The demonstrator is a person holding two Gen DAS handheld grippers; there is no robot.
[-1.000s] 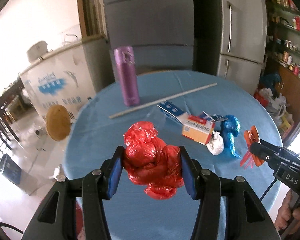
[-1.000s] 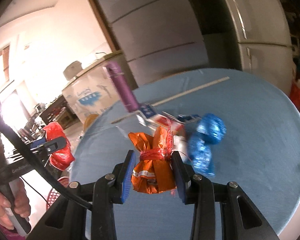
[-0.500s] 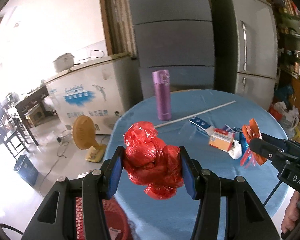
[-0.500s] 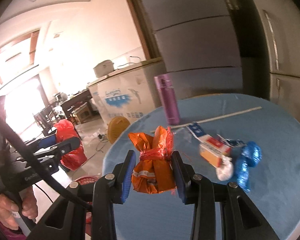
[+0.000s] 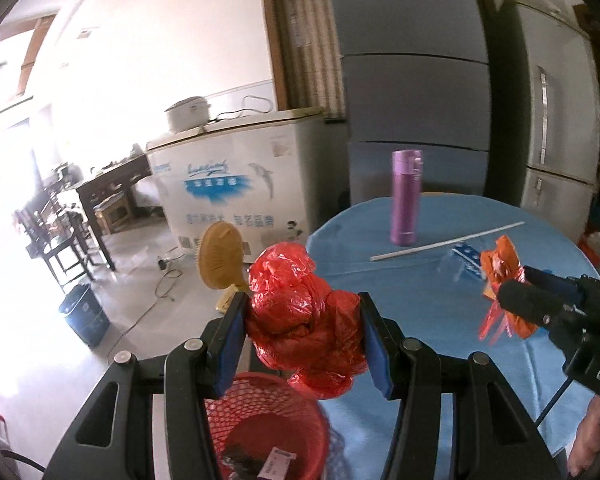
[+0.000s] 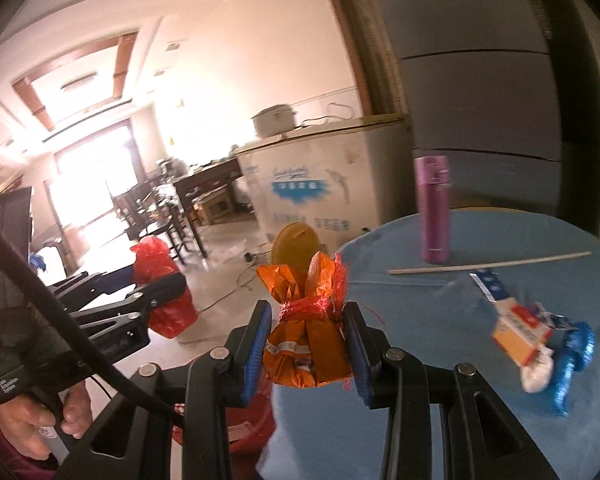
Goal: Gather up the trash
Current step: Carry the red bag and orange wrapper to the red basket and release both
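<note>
My left gripper (image 5: pixel 302 340) is shut on a crumpled red plastic bag (image 5: pixel 304 320) and holds it just above a red mesh waste basket (image 5: pixel 268 428) beside the round blue table (image 5: pixel 420 300). My right gripper (image 6: pixel 306 344) is shut on an orange tied wrapper bundle (image 6: pixel 306 332) at the table's left edge; it shows in the left wrist view (image 5: pixel 504 288) too. The basket's red rim (image 6: pixel 240 436) shows below the right gripper. On the table lie a small carton (image 6: pixel 520 332), a white wad (image 6: pixel 536 376) and a blue crumpled bag (image 6: pixel 572 356).
A purple flask (image 5: pixel 406 196) stands at the table's far side with a long white stick (image 5: pixel 448 241) in front of it. On the floor are a yellow fan (image 5: pixel 220 258), a white chest freezer (image 5: pixel 236 184) and a blue bin (image 5: pixel 85 320). Grey fridges stand behind.
Both grippers have drawn back and to the left off the table with their loads. The red basket has come into view under the left gripper.
</note>
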